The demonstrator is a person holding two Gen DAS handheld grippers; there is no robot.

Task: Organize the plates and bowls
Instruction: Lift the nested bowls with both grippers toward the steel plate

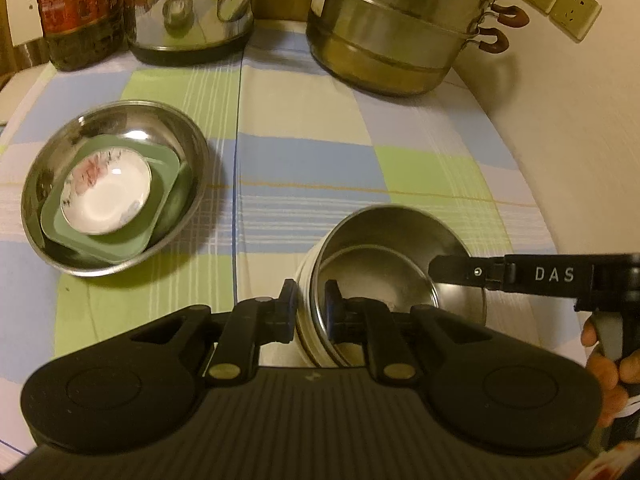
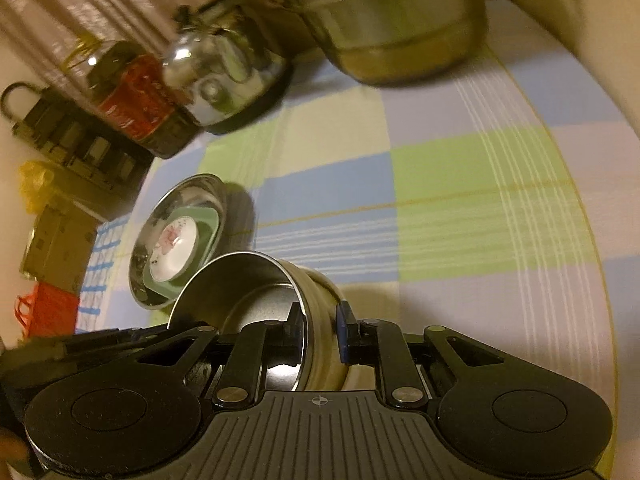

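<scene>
A steel bowl (image 1: 392, 256) is nested in a stack whose outer rim is white (image 1: 304, 292), low and right of centre on the checked cloth. My left gripper (image 1: 310, 304) is shut on the stack's near rim, one finger inside, one outside. My right gripper (image 2: 322, 322) is shut on the steel bowl's (image 2: 256, 292) right wall; its finger (image 1: 460, 270) reaches in from the right. A wide steel dish (image 1: 60, 160) at the left holds a green square plate (image 1: 160, 184) and a floral saucer (image 1: 106, 192); the dish also shows in the right wrist view (image 2: 176, 200).
A steel steamer pot (image 1: 400, 36), a kettle (image 1: 192, 12) and a red-labelled jar (image 1: 80, 12) stand along the back. A wall (image 1: 580, 140) with sockets (image 1: 560, 4) curves along the right. Boxes (image 2: 80, 148) and bags (image 2: 44, 312) lie beyond the table's left edge.
</scene>
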